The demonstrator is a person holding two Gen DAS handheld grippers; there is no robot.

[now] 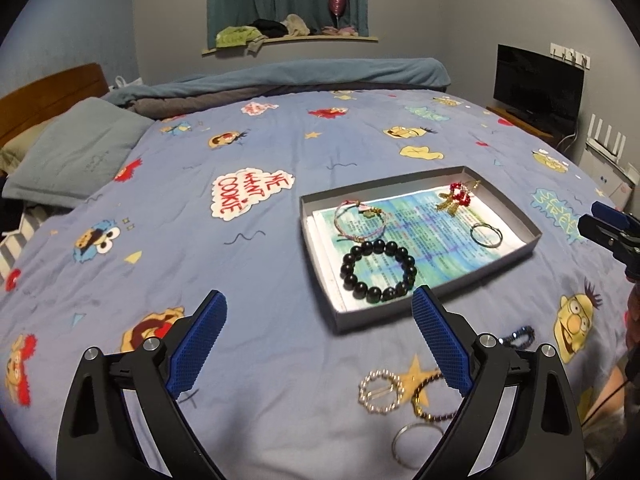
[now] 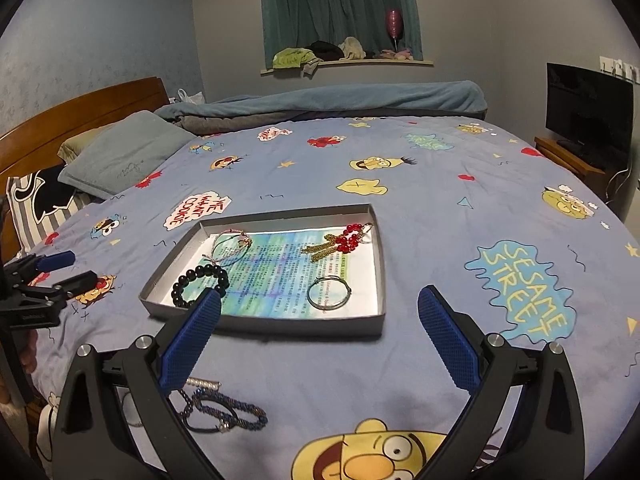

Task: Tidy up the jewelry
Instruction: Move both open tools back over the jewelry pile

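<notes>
A shallow grey tray [image 1: 380, 182] lies on the cartoon-print bedspread, lined with a printed sheet. In it are a black bead bracelet [image 1: 374, 298], a pink cord bracelet [image 1: 338, 220], a red bead tassel piece [image 1: 458, 196] and a thin wire ring [image 1: 472, 236]. My left gripper [image 1: 319, 292] is open and empty, just short of the tray's near corner. My right gripper [image 2: 320, 294] is open and empty over the tray's [image 2: 280, 326] front edge. Loose on the bed near me lie a pearl ring clip [image 1: 362, 390], a silver ring [image 1: 396, 440] and dark braided bracelets [image 2: 224, 412].
A grey pillow [image 1: 76, 152] and wooden headboard [image 1: 52, 88] are at the left. A rolled blue blanket [image 1: 300, 76] runs along the far side. A TV [image 1: 536, 88] stands at the right. Each gripper shows at the edge of the other's view.
</notes>
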